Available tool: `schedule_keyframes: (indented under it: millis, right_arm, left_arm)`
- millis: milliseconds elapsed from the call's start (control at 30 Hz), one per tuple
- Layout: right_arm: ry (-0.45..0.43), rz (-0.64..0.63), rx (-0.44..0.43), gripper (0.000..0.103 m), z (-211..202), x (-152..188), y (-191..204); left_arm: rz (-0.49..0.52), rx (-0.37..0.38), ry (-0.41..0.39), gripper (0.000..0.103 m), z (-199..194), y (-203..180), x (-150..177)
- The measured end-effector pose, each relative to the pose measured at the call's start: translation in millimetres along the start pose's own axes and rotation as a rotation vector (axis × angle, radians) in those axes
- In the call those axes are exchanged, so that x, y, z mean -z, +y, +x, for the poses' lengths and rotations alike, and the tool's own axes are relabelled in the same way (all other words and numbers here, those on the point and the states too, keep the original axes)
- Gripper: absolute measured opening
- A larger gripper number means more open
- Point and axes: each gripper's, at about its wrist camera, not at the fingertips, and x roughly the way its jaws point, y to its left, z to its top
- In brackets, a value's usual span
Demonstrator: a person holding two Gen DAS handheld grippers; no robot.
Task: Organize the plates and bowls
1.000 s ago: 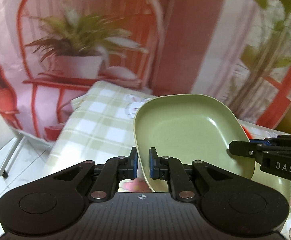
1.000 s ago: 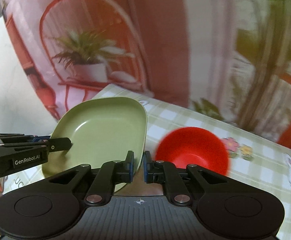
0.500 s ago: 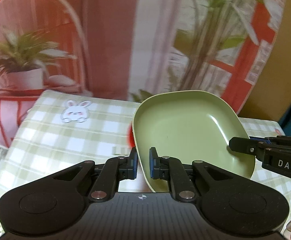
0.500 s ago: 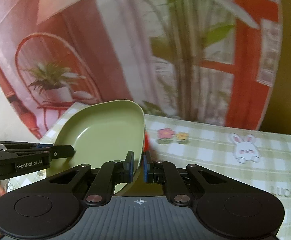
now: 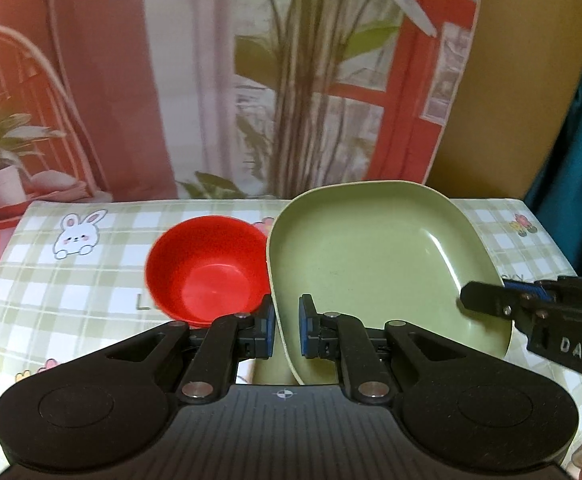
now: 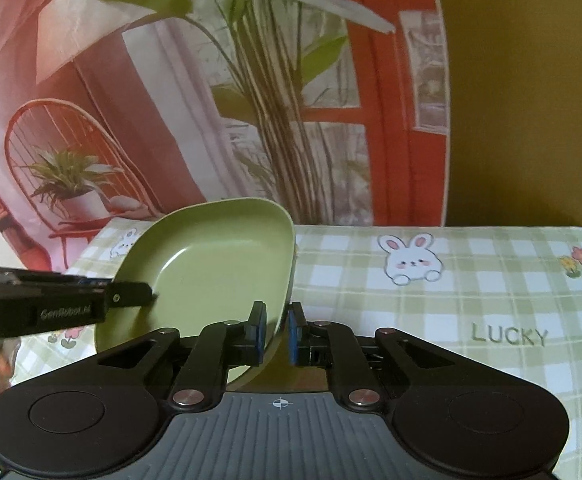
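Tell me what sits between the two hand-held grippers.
The green plate, clamped at opposite rims by the left hand-held gripper and right hand-held gripper; both wrist views show it.

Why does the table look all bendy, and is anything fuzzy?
Left wrist view: the fisheye lens curves the tablecloth edges; the backdrop is soft, the green plate sharp with a glare streak. Right wrist view: same bending, backdrop slightly blurred.

A homely staged corner: a desk (image 6: 471,280) under a bunny-print checked cloth (image 6: 411,258), against a printed backdrop (image 6: 171,120) of plants and windows.
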Motion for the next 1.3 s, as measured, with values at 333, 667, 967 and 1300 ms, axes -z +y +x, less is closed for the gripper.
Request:
schedule_keyframes:
  millis: [333, 667, 967, 1300]
  right_arm:
    - [-0.025, 0.093, 0.011, 0.012, -22.7, 19.8, -33.9]
    - [-0.019, 0.134, -0.003, 0.013, -24.0, 33.2, -40.7]
    - [0.026, 0.130, -0.047, 0.015, -9.5, 39.3, -23.6]
    - [0.089, 0.107, -0.064, 0.016, 10.0, 42.8, -4.8]
  left_arm:
    - [0.064, 0.045, 0.015, 0.013, 8.4, -35.1, 2.3]
    - [0.083, 0.060, 0.038, 0.014, 14.9, -41.0, 5.3]
    - [0.068, 0.037, 0.068, 0.015, 24.2, -21.7, 8.7]
    - [0.049, 0.026, 0.108, 0.016, 37.3, 1.2, 18.4]
